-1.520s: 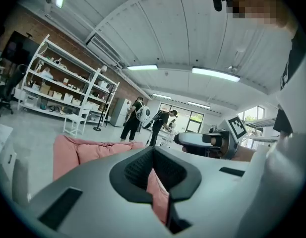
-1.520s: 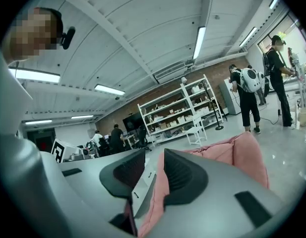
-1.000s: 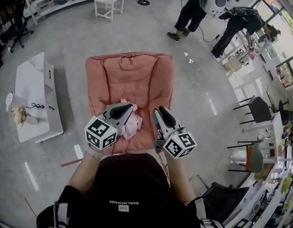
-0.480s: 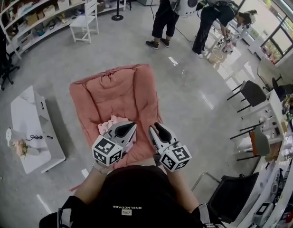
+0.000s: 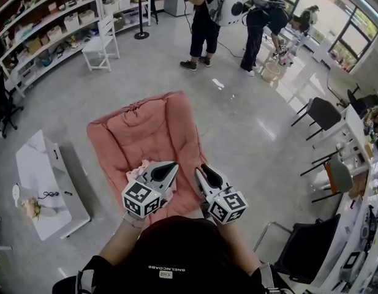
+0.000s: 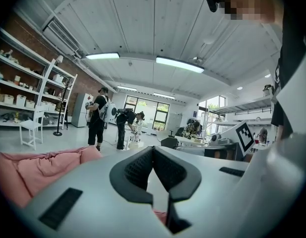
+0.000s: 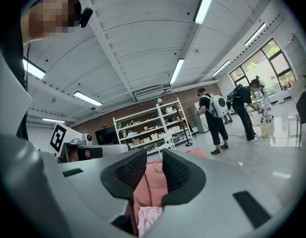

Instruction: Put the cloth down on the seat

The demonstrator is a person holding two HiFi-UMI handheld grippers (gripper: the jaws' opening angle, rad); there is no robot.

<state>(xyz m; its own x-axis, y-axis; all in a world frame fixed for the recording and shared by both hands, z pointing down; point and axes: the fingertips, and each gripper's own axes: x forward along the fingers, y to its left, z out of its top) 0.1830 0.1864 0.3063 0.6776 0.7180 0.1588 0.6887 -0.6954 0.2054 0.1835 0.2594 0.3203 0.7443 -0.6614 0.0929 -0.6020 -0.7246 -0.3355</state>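
Note:
A crumpled pale pink cloth (image 5: 138,171) lies on the front part of the salmon pink cushioned seat (image 5: 146,124). My left gripper (image 5: 174,166) hovers just right of the cloth, jaws shut with nothing between them. In its own view the left gripper (image 6: 153,150) has its tips touching, and the seat (image 6: 38,170) shows at lower left. My right gripper (image 5: 200,169) is over the seat's front right. In its view the right gripper (image 7: 153,155) keeps a narrow gap that has just narrowed a little. Through it show the seat (image 7: 153,180) and the cloth (image 7: 150,216), not pinched.
A low white table (image 5: 48,182) stands left of the seat. Behind are a white chair (image 5: 102,48) and shelves (image 5: 48,17). Two people (image 5: 204,23) work at the back. Black chairs (image 5: 320,112) and desks line the right side.
A second ago the cloth lay right under the left gripper's tips. Both grippers have since drawn away to its right, leaving it on the seat. The head camera has swung too.

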